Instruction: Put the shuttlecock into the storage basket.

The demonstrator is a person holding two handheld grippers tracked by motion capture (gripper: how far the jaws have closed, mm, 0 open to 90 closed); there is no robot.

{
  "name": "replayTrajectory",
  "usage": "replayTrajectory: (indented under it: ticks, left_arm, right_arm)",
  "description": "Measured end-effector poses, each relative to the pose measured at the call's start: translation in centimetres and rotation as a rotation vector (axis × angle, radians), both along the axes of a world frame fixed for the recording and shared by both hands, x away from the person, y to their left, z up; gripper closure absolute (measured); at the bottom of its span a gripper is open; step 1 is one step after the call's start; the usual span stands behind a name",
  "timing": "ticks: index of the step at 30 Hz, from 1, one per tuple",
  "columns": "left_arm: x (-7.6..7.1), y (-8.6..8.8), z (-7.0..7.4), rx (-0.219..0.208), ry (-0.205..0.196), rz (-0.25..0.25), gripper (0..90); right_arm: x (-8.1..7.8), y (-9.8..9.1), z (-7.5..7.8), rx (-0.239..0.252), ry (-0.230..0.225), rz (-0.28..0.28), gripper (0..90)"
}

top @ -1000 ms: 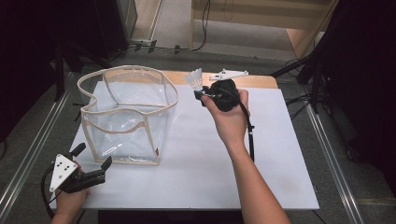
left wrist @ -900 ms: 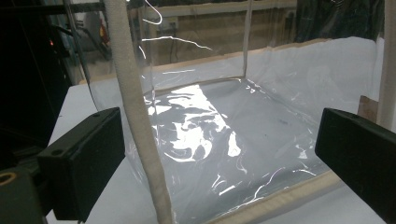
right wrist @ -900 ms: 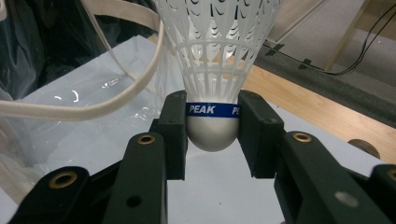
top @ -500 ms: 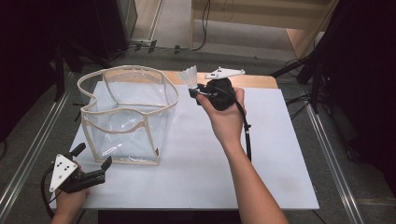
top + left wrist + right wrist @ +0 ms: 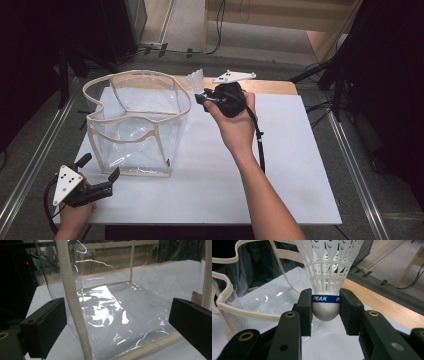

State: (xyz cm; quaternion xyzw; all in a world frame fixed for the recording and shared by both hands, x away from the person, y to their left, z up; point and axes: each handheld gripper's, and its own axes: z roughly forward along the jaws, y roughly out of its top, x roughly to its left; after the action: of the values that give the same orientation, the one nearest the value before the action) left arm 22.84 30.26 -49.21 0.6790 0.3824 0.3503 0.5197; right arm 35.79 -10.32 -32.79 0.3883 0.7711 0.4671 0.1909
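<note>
High view: I see my right gripper (image 5: 202, 99) raised over the far part of the white table top (image 5: 290, 165), just beside the far right rim of the clear plastic bag with cream fabric trim (image 5: 135, 125).
Right gripper: clenched on the rounded white cork of a white plastic shuttlecock with a blue "PEAK" band (image 5: 327, 277), skirt pointing up and away.
Shuttlecock place: held in the air between my jaws, near the bag's open mouth, not inside it.
Left gripper (image 5: 97, 175): jaws spread apart, grasping nothing, at the near left corner of the table.
Left gripper view: the bag's near wall (image 5: 112, 315) stands between the two black jaws, untouched.
</note>
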Motion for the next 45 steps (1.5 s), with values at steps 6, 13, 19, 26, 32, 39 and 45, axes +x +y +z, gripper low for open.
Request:
replayTrajectory:
  ticks: [6,13,19,26,32,39,45]
  left_arm:
    - [0.0,0.0,0.0,0.002,0.000,0.000,2.3]
    - [0.0,0.0,0.0,-0.002,0.000,-0.001,2.3]
    - [0.0,0.0,0.0,-0.001,0.001,-0.002,2.3]
    - [0.0,0.0,0.0,-0.002,0.002,-0.002,2.3]
    - [0.0,0.0,0.0,-0.005,0.001,-0.003,2.3]
    - [0.0,0.0,0.0,-0.002,0.002,-0.002,2.3]
    - [0.0,0.0,0.0,0.000,0.001,-0.001,2.3]
  right_arm:
    - [0.0,0.7,0.1,0.002,-0.007,0.019,62.4]
    - [0.0,1.4,0.2,0.001,-0.010,0.037,62.4]
    - [-0.1,1.9,0.2,0.003,-0.012,0.049,62.3]
    - [-0.2,2.6,0.4,0.006,-0.017,0.064,62.3]
    - [-0.1,3.4,0.3,0.005,-0.015,0.081,62.3]
    - [-0.3,4.1,0.3,0.007,-0.012,0.092,62.3]
    - [-0.4,4.3,0.1,-0.001,-0.004,0.103,62.2]
